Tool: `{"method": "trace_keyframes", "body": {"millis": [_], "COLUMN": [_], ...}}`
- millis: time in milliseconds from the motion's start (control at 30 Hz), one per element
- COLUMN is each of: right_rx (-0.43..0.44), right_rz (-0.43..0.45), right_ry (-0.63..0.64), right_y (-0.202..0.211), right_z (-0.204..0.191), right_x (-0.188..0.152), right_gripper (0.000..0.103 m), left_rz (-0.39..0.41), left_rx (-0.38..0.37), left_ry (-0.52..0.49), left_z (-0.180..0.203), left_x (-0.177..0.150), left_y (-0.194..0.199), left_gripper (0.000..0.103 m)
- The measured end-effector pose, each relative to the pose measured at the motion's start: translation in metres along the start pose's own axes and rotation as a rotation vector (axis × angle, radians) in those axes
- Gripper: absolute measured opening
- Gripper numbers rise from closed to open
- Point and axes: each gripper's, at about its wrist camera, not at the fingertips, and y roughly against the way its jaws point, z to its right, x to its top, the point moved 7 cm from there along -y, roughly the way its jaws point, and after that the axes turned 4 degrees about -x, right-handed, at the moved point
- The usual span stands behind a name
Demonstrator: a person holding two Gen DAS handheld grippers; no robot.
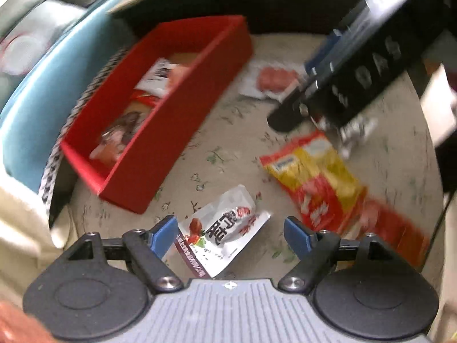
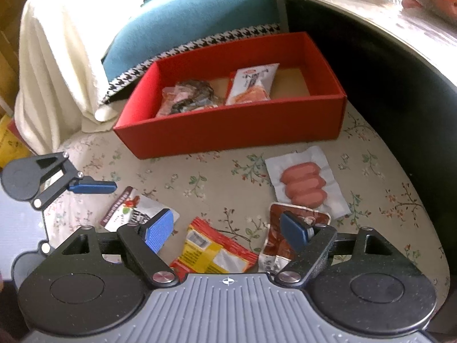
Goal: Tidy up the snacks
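A red box [image 1: 177, 131] [image 2: 228, 131] stands on the floral cloth [image 2: 200, 171] and holds a dark crumpled packet [image 2: 188, 97] and a white-orange packet [image 2: 251, 85]. My left gripper [image 1: 230, 228] is open over a white date packet [image 1: 225, 228] [image 2: 134, 208], which lies between its blue pads without being pressed. One left finger [image 2: 91, 185] shows at the left edge of the right wrist view. My right gripper [image 2: 225, 228] is open above a yellow-red packet [image 2: 211, 251] [image 1: 314, 183]. A sausage pack [image 2: 305, 185] [image 1: 274, 80] and a brown-red packet [image 2: 285, 240] lie to the right.
A teal cushion [image 2: 177, 25], a cream blanket [image 2: 62, 43] and houndstooth fabric [image 2: 160, 57] lie behind the box. A dark table with a shiny top [image 2: 385, 28] rises at the right. The cloth's round edge [image 2: 422, 214] falls away on the right.
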Motion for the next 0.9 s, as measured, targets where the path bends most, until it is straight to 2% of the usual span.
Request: {"method": "trace_keyframes", "body": {"millis": [100, 200, 333, 467, 567, 667, 733, 833, 900], "right_rx": [-0.009, -0.011, -0.01, -0.027, -0.025, -0.011, -0.008, -0.009, -0.012], "right_rz": [-0.021, -0.042, -0.078, -0.089, -0.077, -0.075, -0.076, -0.073, -0.071], "right_ry": [0.014, 0.03, 0.048, 0.032, 0.027, 0.035, 0.039, 0.032, 0.025], "right_y": [-0.006, -0.011, -0.019, -0.022, -0.019, -0.018, -0.017, -0.015, -0.015], "right_z": [-0.002, -0.005, -0.007, 0.001, 0.002, -0.003, -0.005, -0.003, -0.001], "right_x": [-0.002, -0.005, -0.01, -0.008, -0.007, -0.008, -0.009, -0.009, -0.009], "right_gripper": [0.087, 0.087, 0.087, 0.087, 0.087, 0.087, 0.087, 0.087, 0.087], "left_rz": [-0.043, -0.081, -0.065, -0.076, -0.07, -0.047, -0.046, -0.071, -0.066], "left_rx": [-0.049, -0.093, -0.186, -0.294, -0.297, -0.286, -0.28, -0.252, -0.234], "left_ry": [-0.049, -0.139, -0.216, -0.172, -0.121, -0.102, -0.099, -0.084, -0.035], "left_z": [-0.005, -0.006, -0.008, -0.016, -0.019, -0.01, -0.004, 0.005, 0.008], "left_x": [-0.005, -0.006, 0.009, 0.011, 0.002, -0.006, -0.005, -0.007, -0.011], "left_y": [-0.013, -0.031, -0.042, -0.052, -0.049, -0.04, -0.034, -0.029, -0.023], "left_gripper": [0.076, 0.078, 0.082, 0.086, 0.084, 0.07, 0.05, 0.048, 0.047]}}
